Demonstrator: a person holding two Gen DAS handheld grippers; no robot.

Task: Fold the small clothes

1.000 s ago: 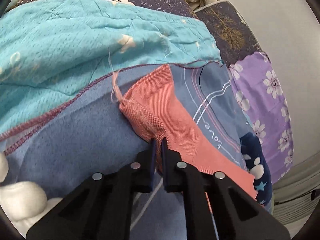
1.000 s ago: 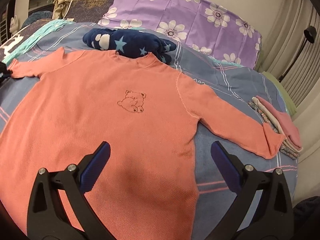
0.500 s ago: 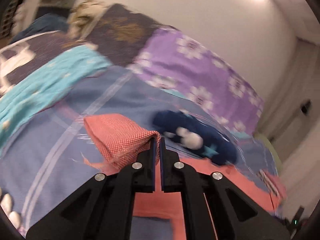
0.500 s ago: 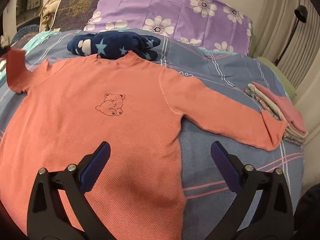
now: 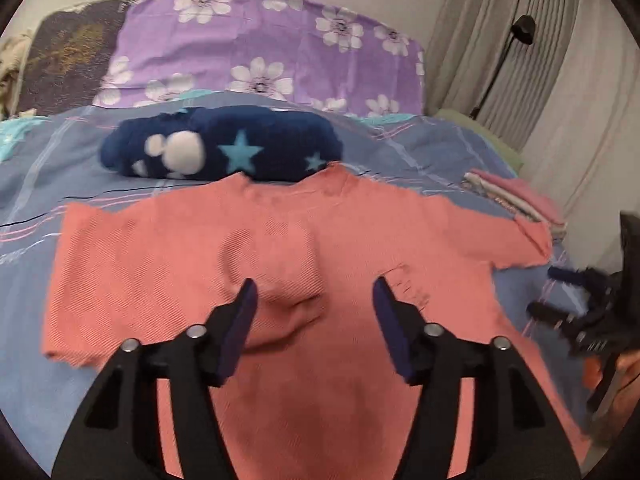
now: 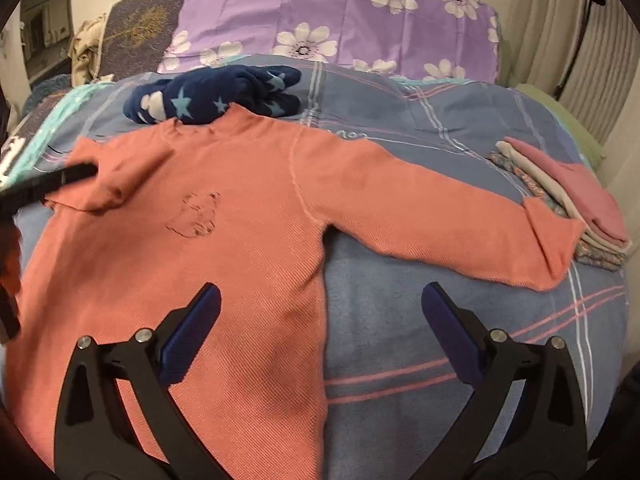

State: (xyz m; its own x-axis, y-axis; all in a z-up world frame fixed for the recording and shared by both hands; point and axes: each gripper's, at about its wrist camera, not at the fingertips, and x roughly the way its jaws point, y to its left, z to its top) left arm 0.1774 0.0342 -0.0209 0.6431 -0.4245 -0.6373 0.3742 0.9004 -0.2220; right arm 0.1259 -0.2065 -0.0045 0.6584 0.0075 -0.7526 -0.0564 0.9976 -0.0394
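Sweater, salmon pink, lies flat on the bed, its neck pointing to 12 o'clock and its long axis running from 6 to 12. One sleeve stretches toward 3 o'clock; the other is folded over the chest. Left gripper and right gripper hover above with jaws wide apart, holding nothing.

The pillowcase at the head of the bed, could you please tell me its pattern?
The pillowcase is purple with white flowers, clearest in the right wrist view.
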